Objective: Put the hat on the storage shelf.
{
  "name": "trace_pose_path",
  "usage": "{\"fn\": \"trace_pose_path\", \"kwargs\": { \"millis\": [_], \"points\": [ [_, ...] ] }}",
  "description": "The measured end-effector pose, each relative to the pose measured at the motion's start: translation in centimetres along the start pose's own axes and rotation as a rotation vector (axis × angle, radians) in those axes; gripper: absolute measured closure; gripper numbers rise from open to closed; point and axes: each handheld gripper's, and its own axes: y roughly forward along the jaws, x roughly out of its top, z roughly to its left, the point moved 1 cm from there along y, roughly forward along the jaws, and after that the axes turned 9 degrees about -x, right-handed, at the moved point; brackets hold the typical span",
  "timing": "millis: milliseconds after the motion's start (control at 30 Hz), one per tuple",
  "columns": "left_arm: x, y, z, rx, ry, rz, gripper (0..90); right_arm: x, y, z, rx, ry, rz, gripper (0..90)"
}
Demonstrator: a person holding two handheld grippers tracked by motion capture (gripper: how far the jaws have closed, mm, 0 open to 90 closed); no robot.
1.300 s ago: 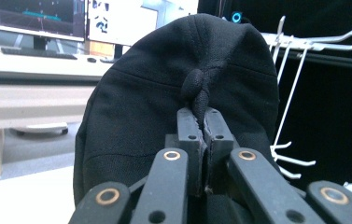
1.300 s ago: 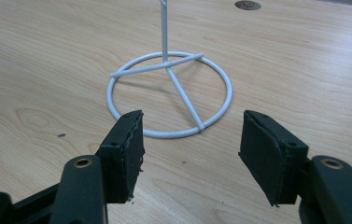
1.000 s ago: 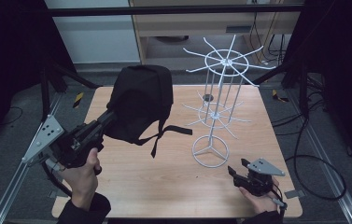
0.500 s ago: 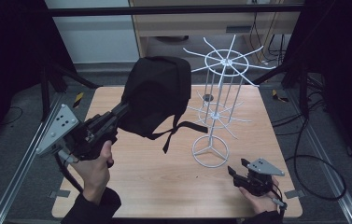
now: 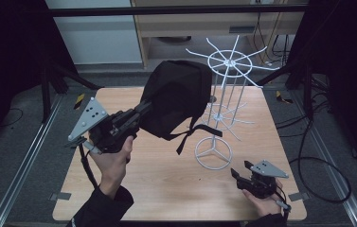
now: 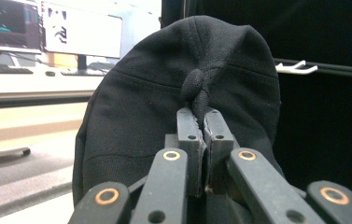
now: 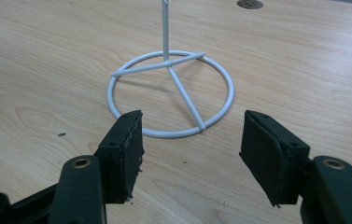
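Two grippers, left gripper (image 5: pixel 144 109) pinching black cap (image 5: pixel 178 97) aloft beside white wire rack (image 5: pixel 223 101), right gripper (image 7: pixel 190 154) parted, empty.

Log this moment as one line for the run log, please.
left claw: shut on black cap, held aloft beside white wire rack | right claw: open, low, facing rack base ring | cap: not hung

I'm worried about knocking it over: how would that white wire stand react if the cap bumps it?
The white wire stand is tall on a thin pole over a small ring base, so it probably tips easily. Thin wire suggests it is light and may slide on the smooth table. Its long arms could snag the black cap.
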Motion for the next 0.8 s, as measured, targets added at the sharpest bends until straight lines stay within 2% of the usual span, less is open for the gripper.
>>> {"fn": "trace_pose_path", "kwargs": {
  "millis": [233,800],
  "points": [
    [-0.7,0.6,0.3,-0.023,-0.026,0.029,86.5,0.0,0.0,0.0,0.001,-0.001,0.003,38.8],
    [-3.1,2.2,0.0,-0.044,-0.019,0.118,80.5,0.0,0.0,0.1,0.001,-0.003,0.008,38.5]
  ]
}}
